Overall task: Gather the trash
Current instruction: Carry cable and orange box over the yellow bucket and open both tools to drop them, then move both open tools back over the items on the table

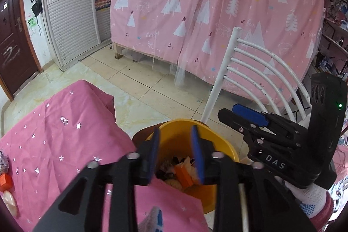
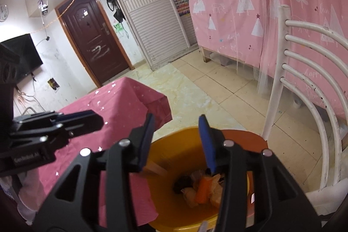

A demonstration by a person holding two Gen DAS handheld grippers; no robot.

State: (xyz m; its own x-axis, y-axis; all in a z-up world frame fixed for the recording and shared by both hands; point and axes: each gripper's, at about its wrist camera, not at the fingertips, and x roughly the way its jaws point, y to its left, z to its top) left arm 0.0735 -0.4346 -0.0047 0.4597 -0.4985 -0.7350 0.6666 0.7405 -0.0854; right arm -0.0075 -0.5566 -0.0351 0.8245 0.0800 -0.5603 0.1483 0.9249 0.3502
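Observation:
A yellow bin (image 1: 221, 149) (image 2: 171, 145) stands on a brown chair seat beside the pink-clothed table (image 1: 54, 134) (image 2: 121, 101). Inside lie crumpled paper and an orange box (image 1: 183, 176) (image 2: 203, 189). My left gripper (image 1: 175, 156) is open and empty above the bin's near rim. My right gripper (image 2: 177, 142) is open and empty above the bin; it also shows in the left wrist view (image 1: 250, 121) to the right of the bin. The left gripper appears at the left in the right wrist view (image 2: 87, 121).
A white chair back (image 1: 250, 71) (image 2: 304, 79) rises behind the bin. A pink curtained bed (image 1: 217, 14) stands beyond. An orange item (image 1: 5, 182) and a pale round object (image 1: 9, 201) lie at the table's left edge. Tiled floor (image 1: 152, 84) lies between.

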